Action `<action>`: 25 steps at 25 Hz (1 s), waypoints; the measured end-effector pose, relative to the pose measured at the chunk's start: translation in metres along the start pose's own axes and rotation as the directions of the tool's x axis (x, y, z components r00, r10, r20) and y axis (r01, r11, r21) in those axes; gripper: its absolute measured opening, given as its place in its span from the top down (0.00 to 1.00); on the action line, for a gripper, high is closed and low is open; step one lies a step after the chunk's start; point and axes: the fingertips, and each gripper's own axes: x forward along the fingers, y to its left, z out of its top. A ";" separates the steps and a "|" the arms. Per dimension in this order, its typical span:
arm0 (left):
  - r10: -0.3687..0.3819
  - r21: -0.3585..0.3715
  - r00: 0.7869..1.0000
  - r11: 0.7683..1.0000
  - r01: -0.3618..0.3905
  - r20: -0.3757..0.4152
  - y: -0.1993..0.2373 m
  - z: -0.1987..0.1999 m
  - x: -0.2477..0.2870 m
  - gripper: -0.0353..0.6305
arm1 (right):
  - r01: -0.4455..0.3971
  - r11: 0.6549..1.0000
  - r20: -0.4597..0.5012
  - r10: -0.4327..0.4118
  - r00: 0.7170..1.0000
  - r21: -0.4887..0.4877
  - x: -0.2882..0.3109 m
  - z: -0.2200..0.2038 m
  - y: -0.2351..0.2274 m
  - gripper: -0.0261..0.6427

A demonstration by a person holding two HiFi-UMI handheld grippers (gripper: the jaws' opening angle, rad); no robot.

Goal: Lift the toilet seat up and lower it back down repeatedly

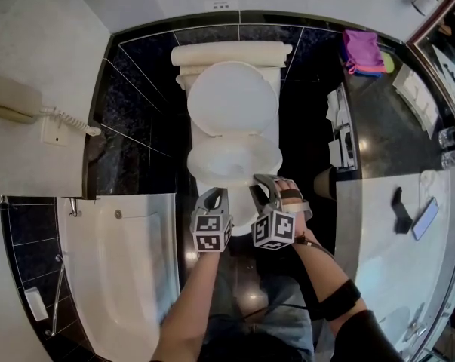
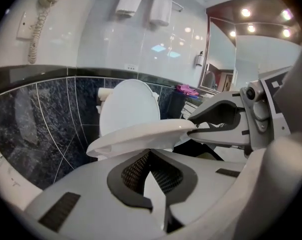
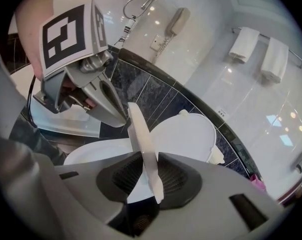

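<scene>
A: What are we gripping, nearest to us?
B: We are clamping the right gripper (image 1: 266,183) on the front edge of the toilet seat (image 2: 140,136), and its pads are pressing both faces of the rim.
A: And the left gripper (image 1: 216,194)?
B: We are holding it just beside the right one. Its jaws are drawn together on nothing, with the tips just below the seat's edge.
A: Where is the seat sitting?
B: It is hanging partly raised over the bowl (image 1: 240,206), well short of the lid (image 1: 232,98), which is leaning upright against the tank (image 1: 231,53).
A: Farther off?
B: We are seeing a bathtub (image 1: 121,262) at our left, and a pink cloth (image 1: 361,51) on the counter at right.
</scene>
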 end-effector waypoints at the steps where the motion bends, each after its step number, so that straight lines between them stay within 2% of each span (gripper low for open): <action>1: 0.003 -0.004 1.000 1.000 -0.003 -0.002 0.000 -0.005 -0.002 0.95 | -0.013 1.000 -0.005 0.013 1.000 -0.007 -0.002 -0.003 0.011 0.78; 11: 0.004 -0.078 0.996 0.997 -0.011 -0.087 -0.010 -0.103 -0.012 0.95 | -0.134 0.987 -0.052 0.129 0.990 -0.093 -0.008 -0.043 0.108 0.73; 17: -0.003 -0.049 0.989 0.999 -0.004 -0.145 -0.014 -0.164 -0.008 0.96 | -0.191 0.976 -0.051 0.186 0.981 -0.105 -0.004 -0.068 0.157 0.71; 23: -0.006 -0.027 0.980 1.000 0.001 -0.198 -0.017 -0.215 -0.002 0.96 | -0.263 0.961 -0.025 0.262 0.965 -0.082 -0.012 -0.086 0.199 0.81; 24: -0.013 -0.028 0.978 1.000 0.007 -0.208 -0.019 -0.221 0.000 0.96 | -0.267 0.961 -0.016 0.267 0.964 -0.068 -0.012 -0.088 0.201 0.93; 25: -0.022 -0.034 0.975 0.999 0.014 -0.219 -0.021 -0.226 0.001 0.96 | -0.272 0.961 -0.011 0.271 0.962 -0.052 -0.012 -0.091 0.203 0.93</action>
